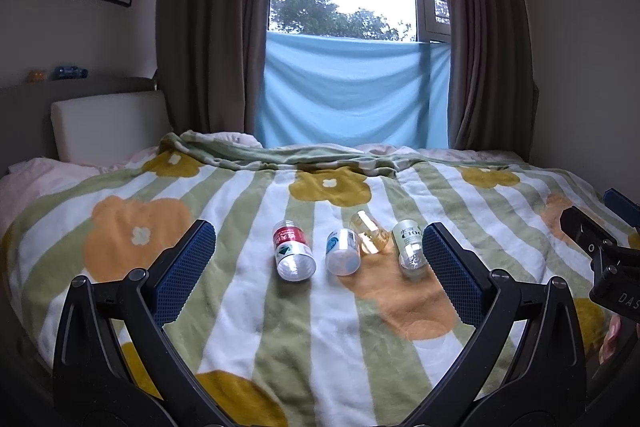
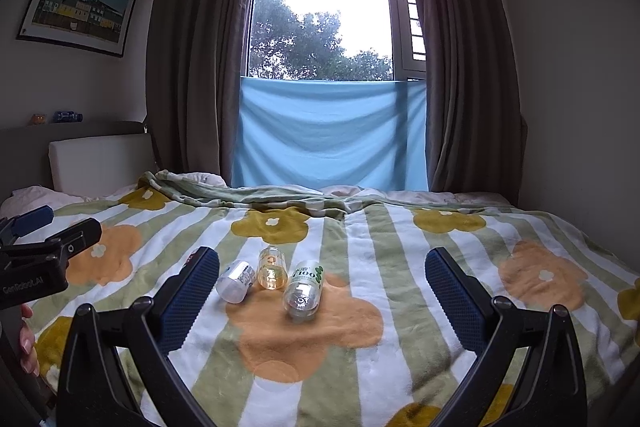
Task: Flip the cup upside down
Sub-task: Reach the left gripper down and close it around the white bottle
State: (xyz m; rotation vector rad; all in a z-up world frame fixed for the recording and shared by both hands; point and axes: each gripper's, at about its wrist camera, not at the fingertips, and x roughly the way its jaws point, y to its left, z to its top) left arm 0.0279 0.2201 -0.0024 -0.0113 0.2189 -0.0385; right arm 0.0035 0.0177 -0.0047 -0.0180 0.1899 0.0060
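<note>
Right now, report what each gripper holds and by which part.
Nothing is held. The left gripper and the right gripper are both open and empty, short of the four small cups lying on their sides on the blanket.

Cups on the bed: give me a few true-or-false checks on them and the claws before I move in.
1. Four cups lie on the blanket. True: red-label cup, blue-label cup, amber cup, green-label cup.
2. The left claw grips the red-label cup. False: it is open, holding nothing.
3. All cups lie on their sides. True.
4. The right claw is shut. False: it is open and empty.
5. The amber cup sits at the far left. False: it lies between the blue-label and green-label cups.
</note>
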